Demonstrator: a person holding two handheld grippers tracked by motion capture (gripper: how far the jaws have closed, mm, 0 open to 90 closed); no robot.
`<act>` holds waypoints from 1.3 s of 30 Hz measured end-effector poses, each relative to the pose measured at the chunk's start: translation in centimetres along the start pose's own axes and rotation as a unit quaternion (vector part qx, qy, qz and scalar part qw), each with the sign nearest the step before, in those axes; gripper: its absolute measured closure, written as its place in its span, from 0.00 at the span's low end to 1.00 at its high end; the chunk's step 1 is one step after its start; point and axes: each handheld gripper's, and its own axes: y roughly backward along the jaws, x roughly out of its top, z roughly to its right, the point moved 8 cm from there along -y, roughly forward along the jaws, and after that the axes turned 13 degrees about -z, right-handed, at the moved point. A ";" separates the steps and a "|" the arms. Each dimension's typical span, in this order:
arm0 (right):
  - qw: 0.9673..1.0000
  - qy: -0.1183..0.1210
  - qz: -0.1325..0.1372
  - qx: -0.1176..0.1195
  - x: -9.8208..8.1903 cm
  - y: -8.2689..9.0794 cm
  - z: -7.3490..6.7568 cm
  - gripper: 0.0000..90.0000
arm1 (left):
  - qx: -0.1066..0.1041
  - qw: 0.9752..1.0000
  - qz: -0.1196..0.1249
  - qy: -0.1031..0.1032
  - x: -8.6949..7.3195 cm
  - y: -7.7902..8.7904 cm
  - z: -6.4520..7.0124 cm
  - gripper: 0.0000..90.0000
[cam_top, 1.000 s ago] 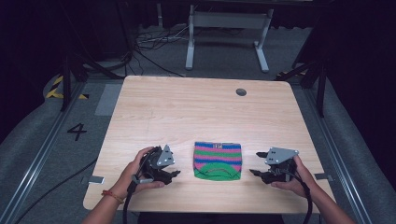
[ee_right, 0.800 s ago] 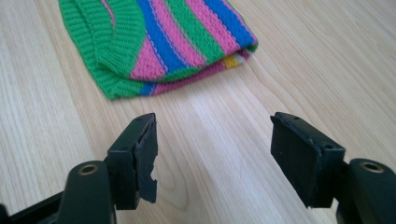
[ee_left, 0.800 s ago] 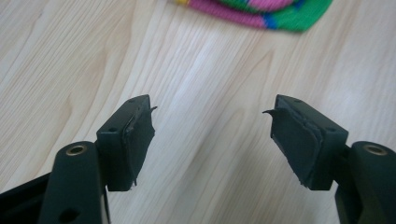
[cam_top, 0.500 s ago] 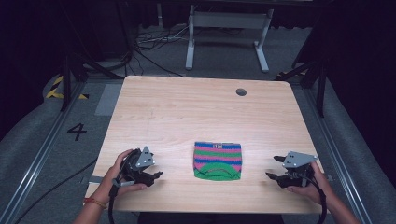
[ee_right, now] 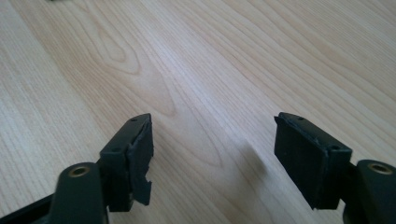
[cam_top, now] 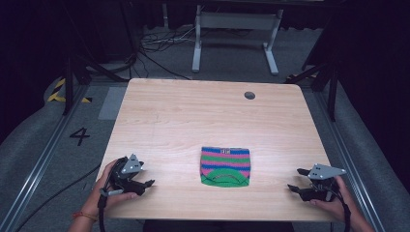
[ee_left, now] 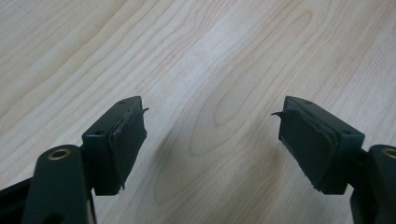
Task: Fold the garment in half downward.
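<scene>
A pale wooden table (cam_top: pixel 193 116) with wavy grain and rounded corners filled the high view. Near its front edge, roughly at the middle, lay a small folded knitted cloth (cam_top: pixel 225 166), almost square, banded in blue, pink and green, with a green arc along its lower part. The left gripper (cam_top: pixel 145 184), black with a grey three-cornered plate on top, rested at the front left corner, held in the person's left hand (cam_top: pixel 109 186). The right gripper (cam_top: pixel 297 180), of the same make, sat at the front right edge. Both were well apart from the cloth, one on each side. Each gripper's jaws had just been opening and stood wide, with only bare wood between their flat, rubbery black pads (ee_left: pixel 128 144). A small round dark hole (cam_top: pixel 249 95) marked the table's far side.
</scene>
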 end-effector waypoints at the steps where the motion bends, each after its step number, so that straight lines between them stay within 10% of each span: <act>1: 1.000 -0.006 0.000 0.003 -0.3 0.0 0.1 0.31 | -0.001 1.000 0.002 0.003 -0.2 0.0 -0.1 0.25; 9: 0.998 -0.053 0.022 0.022 -1.8 0.1 0.6 0.26 | -0.023 0.998 0.026 0.048 -1.7 -0.4 -0.5 0.17; 13: 0.997 -0.070 0.033 0.027 -2.2 0.1 1.0 0.24 | 0.003 0.997 0.035 0.071 -2.0 -0.4 -0.6 0.14; 39: 0.996 -0.087 0.026 0.016 -2.4 0.0 1.3 0.17 | 0.007 0.996 0.035 0.086 -2.1 -0.4 -0.8 0.15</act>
